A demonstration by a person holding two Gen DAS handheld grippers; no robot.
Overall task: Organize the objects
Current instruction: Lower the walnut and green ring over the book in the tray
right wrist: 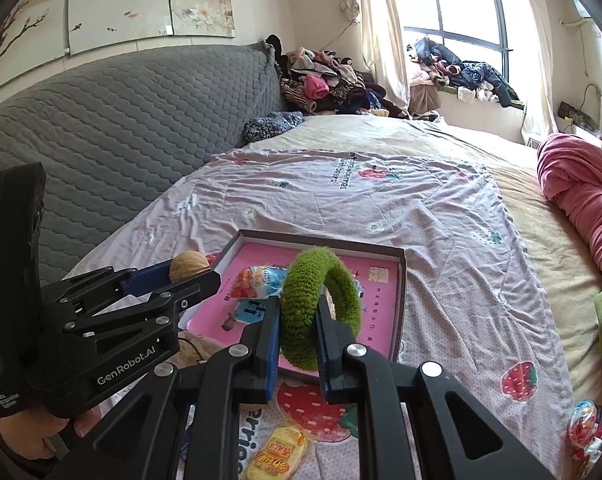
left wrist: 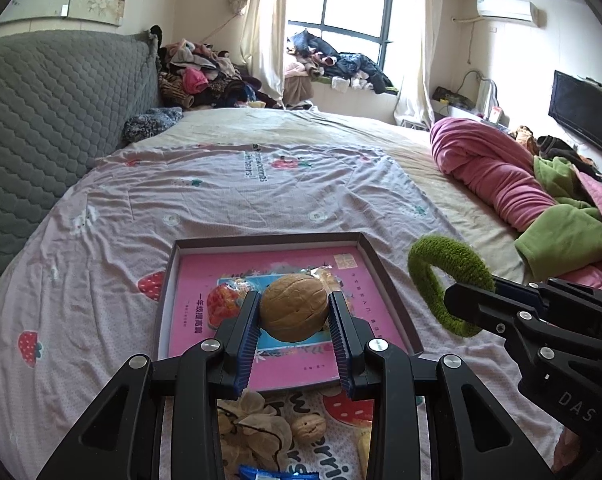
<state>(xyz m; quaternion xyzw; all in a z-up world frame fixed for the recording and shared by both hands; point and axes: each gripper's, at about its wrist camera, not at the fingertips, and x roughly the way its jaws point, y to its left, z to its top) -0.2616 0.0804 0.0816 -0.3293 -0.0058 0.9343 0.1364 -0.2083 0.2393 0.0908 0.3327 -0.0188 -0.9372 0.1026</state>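
My left gripper (left wrist: 293,312) is shut on a walnut (left wrist: 293,307) and holds it above a shallow box (left wrist: 269,241) lined with a pink book cover. The walnut also shows in the right wrist view (right wrist: 189,265). My right gripper (right wrist: 299,322) is shut on a fuzzy green ring (right wrist: 321,304) and holds it over the box's (right wrist: 401,320) near edge; the ring also shows in the left wrist view (left wrist: 447,280). A wrapped snack (right wrist: 257,282) lies inside the box.
On the strawberry-print sheet in front of the box lie a second walnut (left wrist: 309,429), a mesh bag (left wrist: 253,432), a blue wrapper (left wrist: 277,473) and a yellow snack pack (right wrist: 277,454). Candies (right wrist: 585,426) lie at right. Pink and green blankets (left wrist: 541,196) are piled right; grey headboard (left wrist: 41,120) left.
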